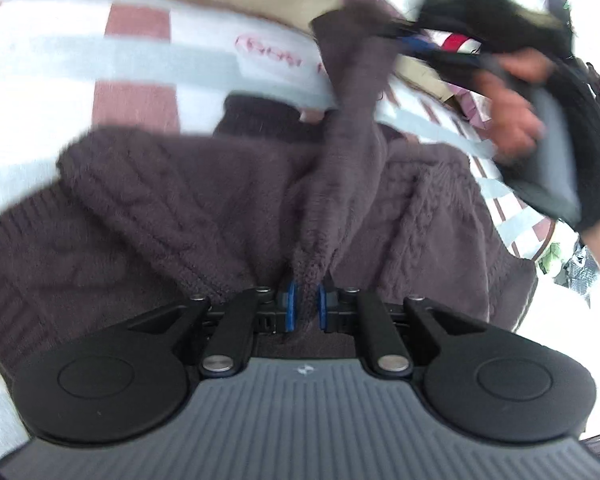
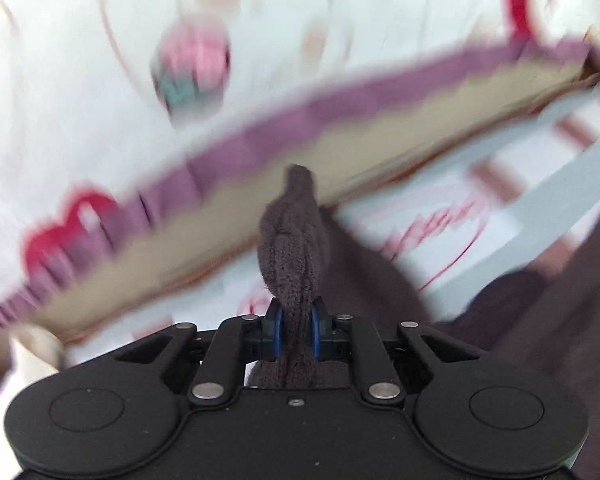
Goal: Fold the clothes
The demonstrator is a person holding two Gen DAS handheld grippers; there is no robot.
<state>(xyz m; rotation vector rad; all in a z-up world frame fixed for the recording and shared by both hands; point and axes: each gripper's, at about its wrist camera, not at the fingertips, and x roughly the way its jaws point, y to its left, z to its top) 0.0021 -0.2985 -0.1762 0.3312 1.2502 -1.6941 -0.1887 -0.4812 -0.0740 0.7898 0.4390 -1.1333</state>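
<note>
A dark brown cable-knit sweater (image 1: 172, 208) lies on a bed with a white, pink and grey checked cover (image 1: 60, 64). My left gripper (image 1: 305, 300) is shut on a fold of the knit, which rises from its blue pads. In the left wrist view my right gripper (image 1: 420, 28) is at the upper right, held by a hand (image 1: 512, 108), pinching a stretched strip of the sweater (image 1: 352, 92). In the right wrist view my right gripper (image 2: 296, 332) is shut on a bunched piece of the same brown knit (image 2: 294, 240). The view is blurred.
A purple and tan blanket edge (image 2: 300, 128) runs across the far side of the bed. White bedding with red and pink prints (image 2: 80, 80) lies beyond it. Dark clutter (image 1: 580, 264) sits off the bed's right side.
</note>
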